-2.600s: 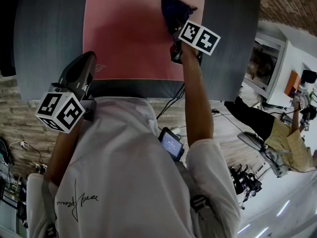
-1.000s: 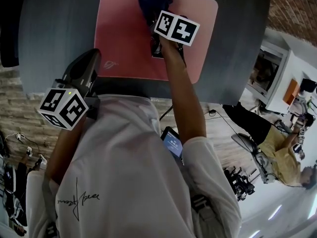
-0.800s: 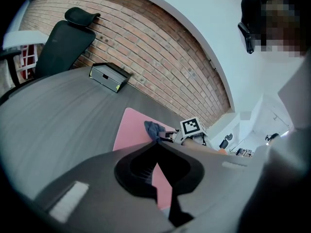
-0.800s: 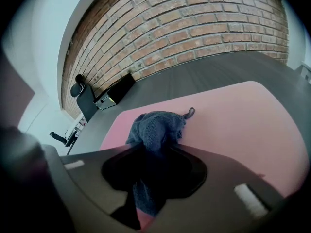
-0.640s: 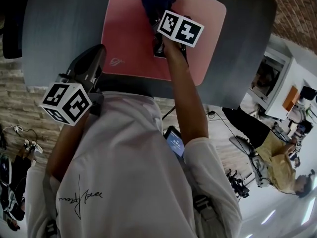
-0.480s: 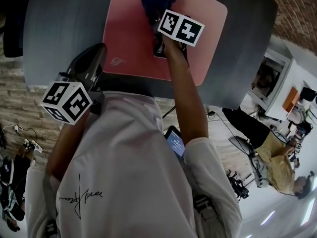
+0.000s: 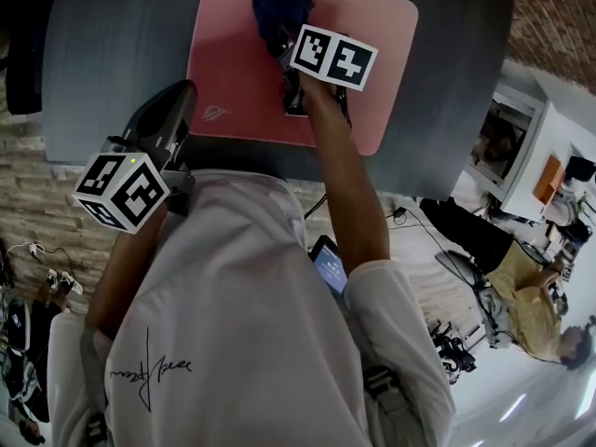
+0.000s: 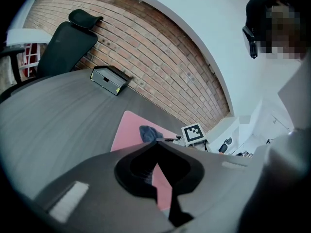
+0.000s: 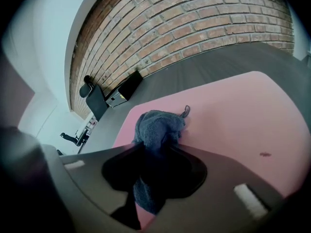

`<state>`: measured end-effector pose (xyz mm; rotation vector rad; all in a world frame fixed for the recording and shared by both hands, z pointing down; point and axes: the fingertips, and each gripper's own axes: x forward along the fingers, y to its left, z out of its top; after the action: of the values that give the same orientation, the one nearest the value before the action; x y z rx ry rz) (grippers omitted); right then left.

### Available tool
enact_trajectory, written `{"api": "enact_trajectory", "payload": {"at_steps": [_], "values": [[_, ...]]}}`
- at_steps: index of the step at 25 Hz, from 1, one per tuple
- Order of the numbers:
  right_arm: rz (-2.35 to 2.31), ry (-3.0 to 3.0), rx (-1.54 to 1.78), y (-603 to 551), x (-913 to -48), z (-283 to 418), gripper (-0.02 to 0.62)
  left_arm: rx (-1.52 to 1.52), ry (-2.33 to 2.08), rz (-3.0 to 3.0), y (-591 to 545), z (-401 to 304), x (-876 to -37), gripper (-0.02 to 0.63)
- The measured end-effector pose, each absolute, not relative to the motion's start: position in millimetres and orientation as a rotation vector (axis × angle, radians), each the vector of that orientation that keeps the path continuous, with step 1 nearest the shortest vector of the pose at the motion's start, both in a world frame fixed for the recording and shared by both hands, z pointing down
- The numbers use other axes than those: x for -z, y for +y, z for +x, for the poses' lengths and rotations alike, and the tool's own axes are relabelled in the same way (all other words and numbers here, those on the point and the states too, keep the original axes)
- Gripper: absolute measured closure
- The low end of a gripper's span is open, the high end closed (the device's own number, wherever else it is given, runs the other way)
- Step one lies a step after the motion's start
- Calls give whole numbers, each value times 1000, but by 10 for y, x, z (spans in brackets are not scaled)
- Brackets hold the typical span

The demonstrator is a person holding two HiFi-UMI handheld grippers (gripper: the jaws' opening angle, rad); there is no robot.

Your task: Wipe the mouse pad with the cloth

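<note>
Pink mouse pad (image 7: 233,73): lying flat on the grey desk (image 7: 102,45).
Cloth (image 7: 273,7): dark blue, all bunched up, sitting on the pad's far half.
Right tool (image 9: 154,147): clamped on the cloth, holding it down on the pad.
Left tool (image 8: 156,143): jaws together, nothing in them, just beside the pad's near left corner.

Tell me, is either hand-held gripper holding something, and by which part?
The right hand-held gripper pinches the blue cloth by a bunched fold, on the pink mouse pad. The left hand-held gripper holds nothing.
</note>
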<state>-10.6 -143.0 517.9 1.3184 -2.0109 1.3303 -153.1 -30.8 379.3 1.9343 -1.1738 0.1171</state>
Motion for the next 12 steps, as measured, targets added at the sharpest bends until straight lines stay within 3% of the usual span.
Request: {"api": "enact_trajectory", "payload": {"at_steps": [12], "values": [[1287,-2098,-1357,-1140,-4884,-43,486,-108,-1159,1966,-234,-1414,-3723,594]]}}
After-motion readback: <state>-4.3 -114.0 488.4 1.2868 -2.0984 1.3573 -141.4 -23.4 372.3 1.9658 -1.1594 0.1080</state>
